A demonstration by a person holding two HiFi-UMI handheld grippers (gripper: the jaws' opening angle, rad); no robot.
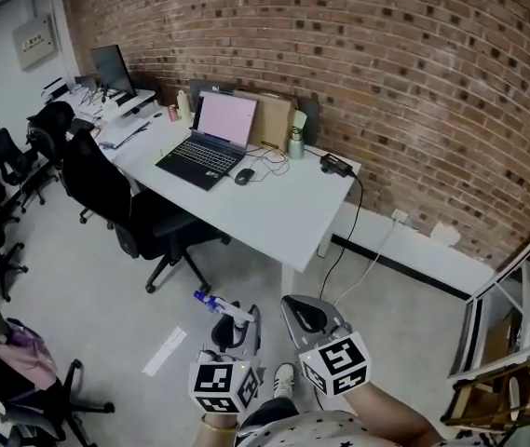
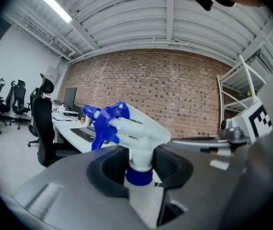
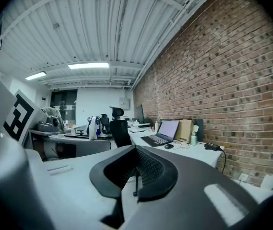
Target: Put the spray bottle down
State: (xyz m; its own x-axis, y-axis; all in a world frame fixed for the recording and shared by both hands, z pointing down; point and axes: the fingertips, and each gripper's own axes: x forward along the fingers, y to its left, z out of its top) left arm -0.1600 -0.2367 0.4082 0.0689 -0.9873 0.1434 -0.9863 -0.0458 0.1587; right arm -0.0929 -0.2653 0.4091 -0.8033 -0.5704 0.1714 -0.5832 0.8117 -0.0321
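Observation:
A white spray bottle (image 2: 135, 129) with a blue trigger head and blue collar stands upright between the pads of my left gripper (image 2: 139, 166), which is shut on its neck. In the head view the bottle (image 1: 216, 304) pokes out ahead of the left gripper (image 1: 234, 327), low in the picture over the grey floor, its nozzle towards the left. Beside it, my right gripper (image 1: 307, 317) is held level; in the right gripper view its jaws (image 3: 135, 170) are closed together with nothing between them.
A white desk (image 1: 278, 214) stands ahead against the brick wall, carrying an open laptop (image 1: 210, 140), a mouse (image 1: 243, 176), a small bottle (image 1: 295, 142) and cables. A black office chair (image 1: 120, 203) sits at its left. More chairs are at far left; a metal rack (image 1: 511, 361) stands at right.

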